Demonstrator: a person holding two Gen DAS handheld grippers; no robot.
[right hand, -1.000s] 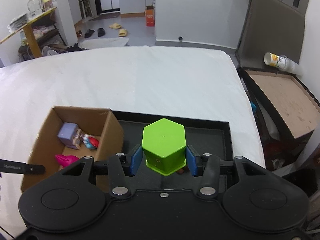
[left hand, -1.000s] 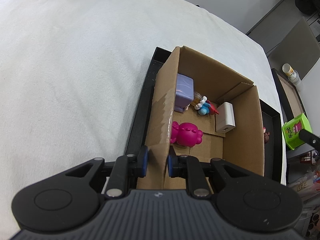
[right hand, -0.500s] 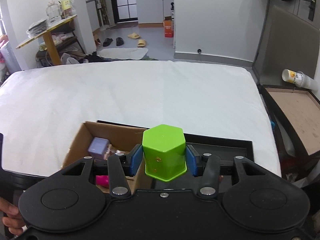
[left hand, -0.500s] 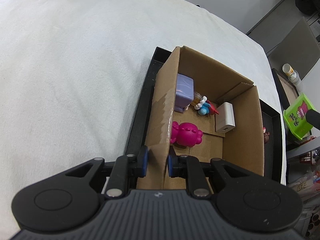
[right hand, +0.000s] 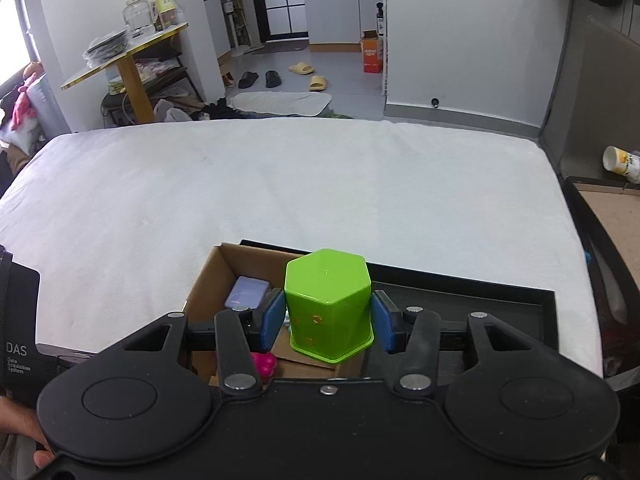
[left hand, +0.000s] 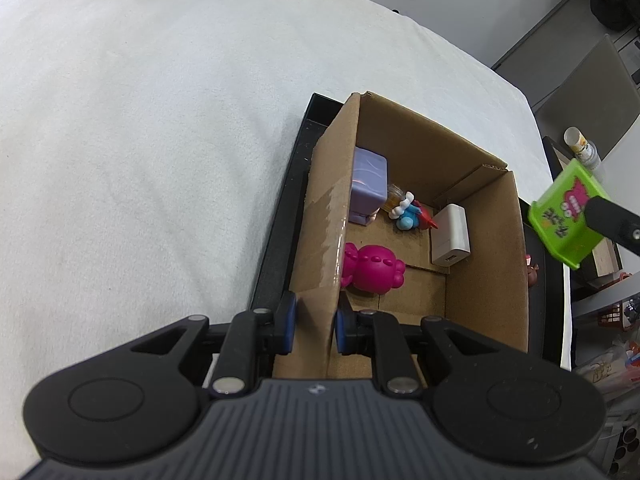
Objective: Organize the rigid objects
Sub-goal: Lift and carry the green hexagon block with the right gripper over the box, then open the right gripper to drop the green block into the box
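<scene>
A cardboard box point(left hand: 486, 248) stands in a black tray point(left hand: 276, 224) on the white bed. My left gripper point(left hand: 314, 330) is shut on the box's near left wall. Inside lie a pink toy point(left hand: 374, 268), a purple box point(left hand: 368, 184), a small blue figure point(left hand: 408, 216) and a white charger point(left hand: 450, 236). My right gripper point(right hand: 328, 322) is shut on a green hexagonal cup point(right hand: 328, 300), held upside down above the cardboard box point(right hand: 208, 284). The cup also shows at the right edge of the left wrist view point(left hand: 564, 212).
A small brown toy point(left hand: 532, 272) lies in the tray right of the box. The black tray point(right hand: 480, 300) extends right in the right wrist view. A second tray with a brown board point(right hand: 612, 216) and a tipped can point(right hand: 620, 160) sit off the bed's right side.
My right gripper has carried the green cup up and left, from over the tray to over the cardboard box. My left gripper and the box have stayed still.
</scene>
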